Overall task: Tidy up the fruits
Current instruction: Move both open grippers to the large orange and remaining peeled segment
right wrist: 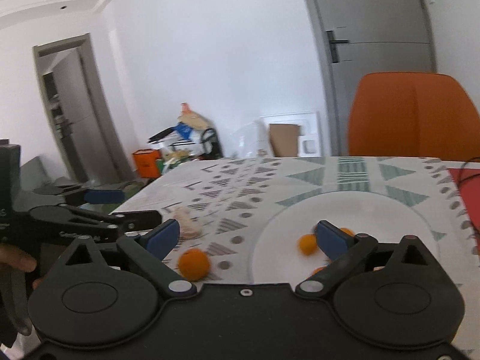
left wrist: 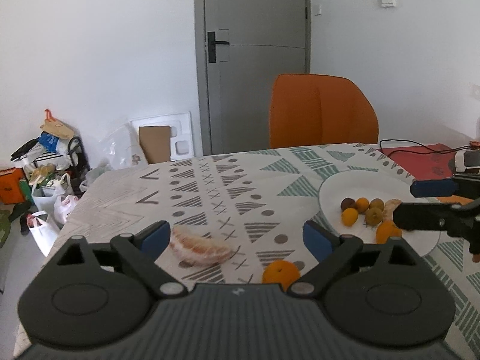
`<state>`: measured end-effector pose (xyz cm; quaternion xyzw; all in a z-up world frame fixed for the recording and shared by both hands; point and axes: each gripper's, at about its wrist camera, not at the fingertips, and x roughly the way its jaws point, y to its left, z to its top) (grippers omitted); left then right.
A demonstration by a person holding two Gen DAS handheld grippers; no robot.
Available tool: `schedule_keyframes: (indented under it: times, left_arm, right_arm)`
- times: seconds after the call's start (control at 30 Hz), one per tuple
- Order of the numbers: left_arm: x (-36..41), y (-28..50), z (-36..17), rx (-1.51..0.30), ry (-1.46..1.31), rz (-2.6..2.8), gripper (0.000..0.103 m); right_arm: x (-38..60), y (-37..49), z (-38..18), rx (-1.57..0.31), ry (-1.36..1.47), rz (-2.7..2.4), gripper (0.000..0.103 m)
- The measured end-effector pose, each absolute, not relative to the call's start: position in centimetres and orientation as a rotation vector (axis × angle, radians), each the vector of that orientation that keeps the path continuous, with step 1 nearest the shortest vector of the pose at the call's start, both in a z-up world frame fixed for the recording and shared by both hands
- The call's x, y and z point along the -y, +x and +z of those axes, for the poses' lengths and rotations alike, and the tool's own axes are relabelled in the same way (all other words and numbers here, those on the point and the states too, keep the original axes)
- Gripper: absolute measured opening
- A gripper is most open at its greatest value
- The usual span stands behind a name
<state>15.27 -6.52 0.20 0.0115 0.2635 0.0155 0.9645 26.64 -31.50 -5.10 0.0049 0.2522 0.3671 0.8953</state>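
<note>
My left gripper is open above the patterned tablecloth. A peeled citrus segment lies just inside its left pad, untouched. A loose orange sits on the cloth near the right finger. The white plate to the right holds several small oranges and brownish fruits. My right gripper is open with nothing between its fingers, over the plate's left rim. A small orange lies on the plate beside its right pad. The loose orange and the segment lie to the left.
An orange chair stands behind the table's far edge. A red mat with a black cable lies at the far right. Bags and boxes clutter the floor beyond the table's left edge. A grey door stands shut.
</note>
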Motion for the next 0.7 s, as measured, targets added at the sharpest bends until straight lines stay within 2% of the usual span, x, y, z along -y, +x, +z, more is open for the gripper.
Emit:
schedule_keyframes:
  times: [0.57, 0.7]
  left_arm:
    - [2.7, 12.8, -1.2, -0.542, -0.012, 0.068, 0.094]
    - [1.5, 12.8, -2.0, -0.553, -0.034, 0.08, 0.094]
  right_arm:
    - [27.2, 25.3, -7.1, -0.562, -0.068, 0.827, 0.1]
    - [26.0, 24.9, -8.0, -0.563, -0.095, 0.834, 0.095]
